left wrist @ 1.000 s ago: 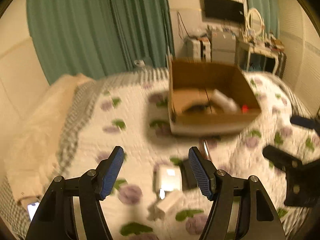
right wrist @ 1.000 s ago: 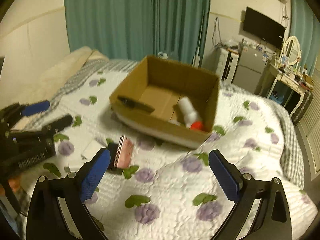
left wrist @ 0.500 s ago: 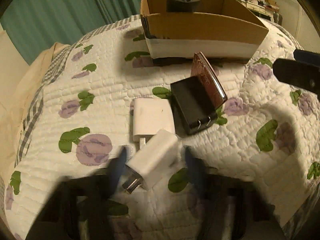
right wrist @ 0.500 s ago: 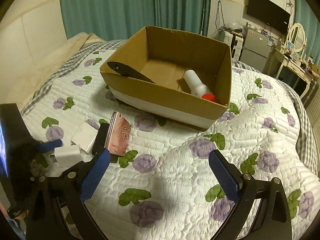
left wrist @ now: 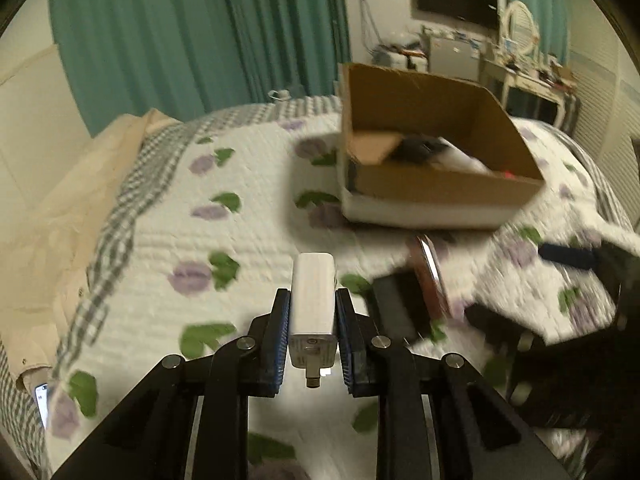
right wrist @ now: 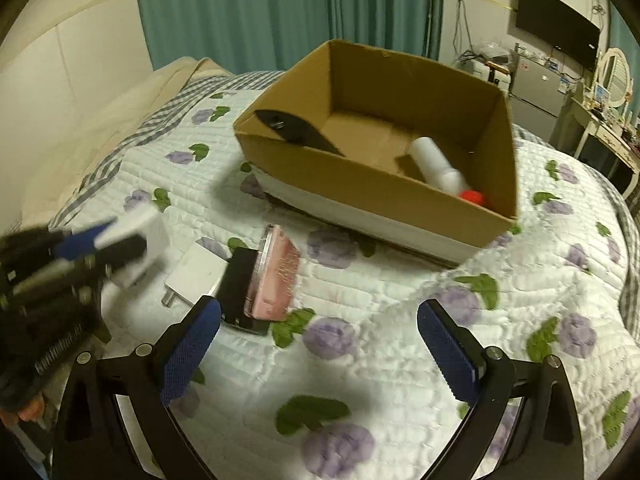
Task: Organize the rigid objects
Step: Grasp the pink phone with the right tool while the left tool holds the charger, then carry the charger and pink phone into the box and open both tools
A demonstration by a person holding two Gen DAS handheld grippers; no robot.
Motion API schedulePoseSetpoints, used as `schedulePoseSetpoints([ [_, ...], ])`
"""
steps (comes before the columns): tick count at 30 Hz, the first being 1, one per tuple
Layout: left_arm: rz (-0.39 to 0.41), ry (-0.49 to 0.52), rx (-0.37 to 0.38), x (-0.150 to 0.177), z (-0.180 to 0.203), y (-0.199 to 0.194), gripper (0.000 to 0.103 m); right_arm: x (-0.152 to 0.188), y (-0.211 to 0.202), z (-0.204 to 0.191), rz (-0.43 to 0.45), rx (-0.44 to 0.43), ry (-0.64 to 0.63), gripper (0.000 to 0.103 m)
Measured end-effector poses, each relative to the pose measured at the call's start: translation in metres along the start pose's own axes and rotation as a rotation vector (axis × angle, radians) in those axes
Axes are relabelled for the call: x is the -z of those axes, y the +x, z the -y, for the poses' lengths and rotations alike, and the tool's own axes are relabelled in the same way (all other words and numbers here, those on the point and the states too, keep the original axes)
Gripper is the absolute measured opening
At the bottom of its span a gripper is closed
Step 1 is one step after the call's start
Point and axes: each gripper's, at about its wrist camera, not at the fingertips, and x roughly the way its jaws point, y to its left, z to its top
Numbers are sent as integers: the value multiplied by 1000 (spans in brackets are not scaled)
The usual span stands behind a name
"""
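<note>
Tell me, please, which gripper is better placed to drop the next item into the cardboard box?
Left. The left gripper is already shut on the white charger, with the cardboard box ahead of it. The right gripper is open and holds nothing.

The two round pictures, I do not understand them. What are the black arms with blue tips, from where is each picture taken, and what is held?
There is no robot: a person holds a two-finger gripper in each hand, with a fisheye camera looking along its fingers. One picture comes from the left gripper, which is closed on a white charger lifted above the bed. The other comes from the right gripper, open and empty. On the quilt lie a second white charger, a black adapter and a pink case, side by side. Behind them a cardboard box holds a white bottle and a black object.
</note>
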Motion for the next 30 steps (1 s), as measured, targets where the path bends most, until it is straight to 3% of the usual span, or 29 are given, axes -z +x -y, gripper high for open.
schedulePoseSetpoints([
  [1,2,-5,-1,-4,-4,5,22,-1,4,-2,-5,-2,-2,93],
  [4,8,-34,6,-8,-8,12,22,-4,24,-9,-39,-13,-5,70],
  [6,4,-32,1,-8,-10,18,22,-5,35,-10,-68,-21,-7,44],
  [8,-4,-33,3,-6,-12,24,22,-5,42,-10,-77,2,-3,26],
  [11,-22,-42,16,-2,-15,31,22,-5,56,-5,-101,20,15,24],
  [16,-38,-42,24,0,-14,37,22,-6,66,-2,-95,-109,66,21],
  [19,-31,-39,25,0,-13,35,22,-9,63,-4,-82,-129,65,11],
  [30,69,-11,42,-29,9,-12,22,-30,-42,9,146,-61,5,9],
])
